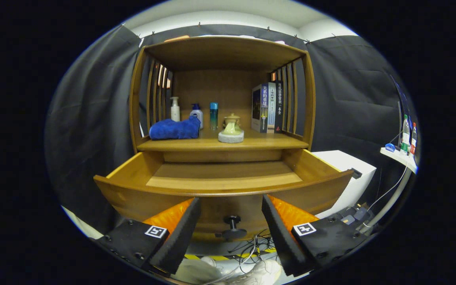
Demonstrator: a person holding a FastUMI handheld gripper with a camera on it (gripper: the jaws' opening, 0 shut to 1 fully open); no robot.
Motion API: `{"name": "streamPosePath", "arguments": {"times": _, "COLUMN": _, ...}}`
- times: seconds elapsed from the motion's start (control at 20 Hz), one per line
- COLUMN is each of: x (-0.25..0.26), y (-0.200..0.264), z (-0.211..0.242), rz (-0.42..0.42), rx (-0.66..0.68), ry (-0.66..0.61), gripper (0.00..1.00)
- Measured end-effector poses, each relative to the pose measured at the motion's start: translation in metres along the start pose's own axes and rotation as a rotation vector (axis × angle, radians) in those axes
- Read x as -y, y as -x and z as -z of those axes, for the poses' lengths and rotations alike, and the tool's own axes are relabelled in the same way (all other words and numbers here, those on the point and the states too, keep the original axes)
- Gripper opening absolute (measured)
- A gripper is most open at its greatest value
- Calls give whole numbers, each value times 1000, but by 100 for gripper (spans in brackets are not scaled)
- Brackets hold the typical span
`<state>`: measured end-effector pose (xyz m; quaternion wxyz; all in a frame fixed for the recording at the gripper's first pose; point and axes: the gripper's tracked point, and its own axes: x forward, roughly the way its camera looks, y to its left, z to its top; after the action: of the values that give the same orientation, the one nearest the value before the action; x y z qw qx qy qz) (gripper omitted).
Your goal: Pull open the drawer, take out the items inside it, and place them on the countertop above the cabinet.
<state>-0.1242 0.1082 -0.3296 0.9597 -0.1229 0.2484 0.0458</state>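
Drawer [224, 178] is pulled well out and looks bare inside; I see nothing left in it. Towel [174, 129] and pot [231, 130] sit on the bench [222, 143] above, bottles and books behind them. My tool [231, 225] hangs with fingers wide apart, holding nothing, knob [232, 226] between them just ahead. I judge the unloading finished. To do it well: tip the tool up, check the back corners, keep clear of the knob.
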Motion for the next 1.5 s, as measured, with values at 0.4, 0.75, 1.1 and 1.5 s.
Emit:
{"name": "streamPosePath", "arguments": {"times": 0.4, "x": -5, "y": -13, "z": 12, "rz": -8, "rx": -3, "ry": -4, "gripper": 98}}
{"name": "streamPosePath", "arguments": {"times": 0.75, "x": -1, "y": -24, "z": 8, "rz": -2, "rx": 9, "ry": -39, "gripper": 95}}
{"name": "streamPosePath", "arguments": {"times": 1.1, "x": -9, "y": -66, "z": -9, "rz": 22, "rx": 17, "ry": -49, "gripper": 95}}
{"name": "streamPosePath", "arguments": {"times": 1.5, "x": -9, "y": -88, "z": -15, "rz": 22, "rx": 17, "ry": -27, "gripper": 95}}
